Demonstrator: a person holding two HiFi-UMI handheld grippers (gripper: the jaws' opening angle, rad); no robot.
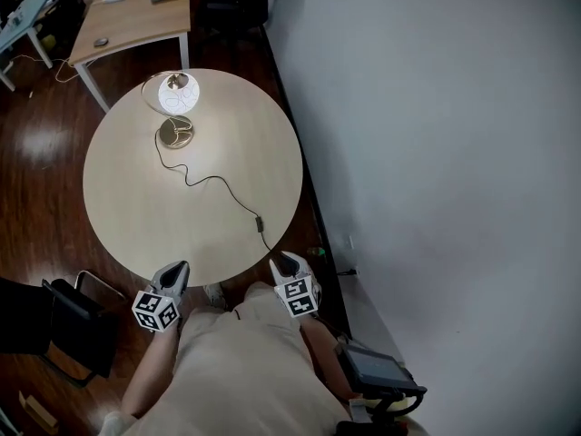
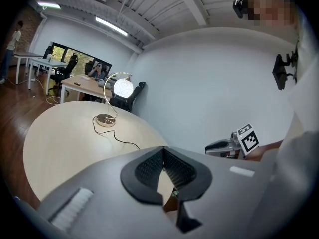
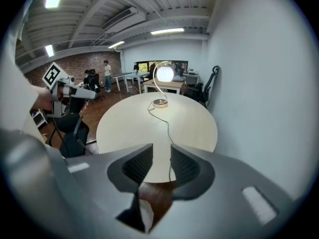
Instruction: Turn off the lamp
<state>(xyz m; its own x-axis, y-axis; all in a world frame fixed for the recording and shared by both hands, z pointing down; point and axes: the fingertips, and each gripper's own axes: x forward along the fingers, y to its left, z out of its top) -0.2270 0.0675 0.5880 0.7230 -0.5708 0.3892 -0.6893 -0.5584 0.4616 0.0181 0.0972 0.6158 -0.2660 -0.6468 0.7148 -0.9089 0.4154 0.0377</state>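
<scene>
The lamp stands at the far side of the round pale table; its globe is lit above a brass base. A black cord runs from the base to an inline switch near the table's near edge. My left gripper and right gripper hover at that near edge, clear of the cord. In the left gripper view the lamp lies far ahead and the left gripper is shut, empty. The right gripper is open, nothing between its jaws, the lamp beyond.
A white wall runs close along the table's right side. A wooden desk stands behind the table. A black chair sits at the near left, and a dark device lies on the floor at the right.
</scene>
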